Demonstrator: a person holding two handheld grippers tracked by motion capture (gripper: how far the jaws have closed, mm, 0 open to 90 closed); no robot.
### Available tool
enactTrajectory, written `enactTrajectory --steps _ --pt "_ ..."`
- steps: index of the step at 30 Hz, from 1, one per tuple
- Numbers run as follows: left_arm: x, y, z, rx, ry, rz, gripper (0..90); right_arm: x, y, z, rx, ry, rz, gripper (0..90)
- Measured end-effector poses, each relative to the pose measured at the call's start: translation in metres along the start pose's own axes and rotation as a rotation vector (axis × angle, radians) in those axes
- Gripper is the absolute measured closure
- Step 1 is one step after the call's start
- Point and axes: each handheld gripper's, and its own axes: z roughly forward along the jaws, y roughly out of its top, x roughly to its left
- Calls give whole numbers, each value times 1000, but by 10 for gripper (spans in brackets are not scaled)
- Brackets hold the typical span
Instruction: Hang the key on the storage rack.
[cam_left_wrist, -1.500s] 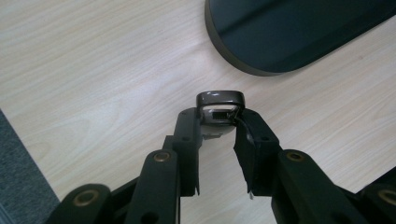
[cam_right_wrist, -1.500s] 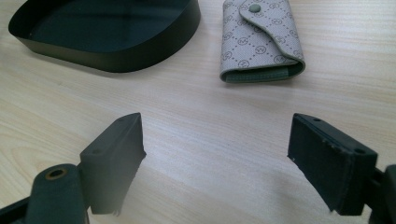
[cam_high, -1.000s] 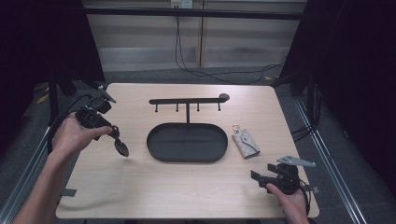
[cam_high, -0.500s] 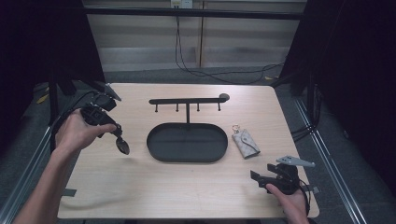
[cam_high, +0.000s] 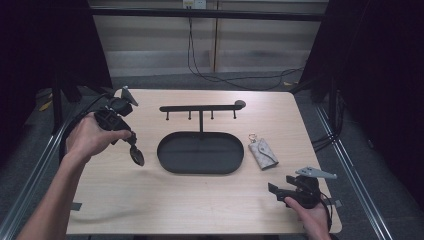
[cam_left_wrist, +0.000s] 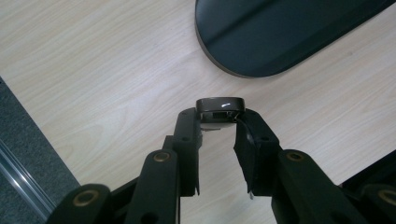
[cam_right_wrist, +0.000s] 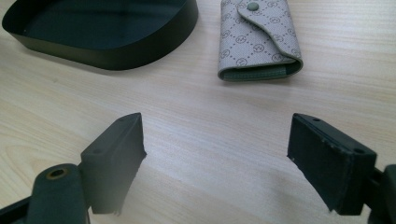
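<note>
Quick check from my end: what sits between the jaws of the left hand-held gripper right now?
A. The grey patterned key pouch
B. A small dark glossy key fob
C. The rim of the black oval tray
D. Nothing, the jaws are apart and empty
B: in the left gripper view the left hand-held gripper has its jaws clamped on the small dark glossy key fob, held above the wooden table.

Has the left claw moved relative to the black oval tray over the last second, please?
Yes. The left claw, shut on a small dark key fob, has moved up the high view, slightly toward the black oval tray.
</note>
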Motion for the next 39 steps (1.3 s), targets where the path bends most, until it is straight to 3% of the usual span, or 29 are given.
enactTrajectory --steps 17,24,39 --pt "-15 27 -8 44 6 38 706 2 1 -1 -8 -1 -10 168" --pt "-20 37 -11 31 -6 45 706 2 1 -2 -14 2 -11 148" --pt "-33 63 -5 52 -9 64 706 2 1 -2 -18 -2 -13 150"
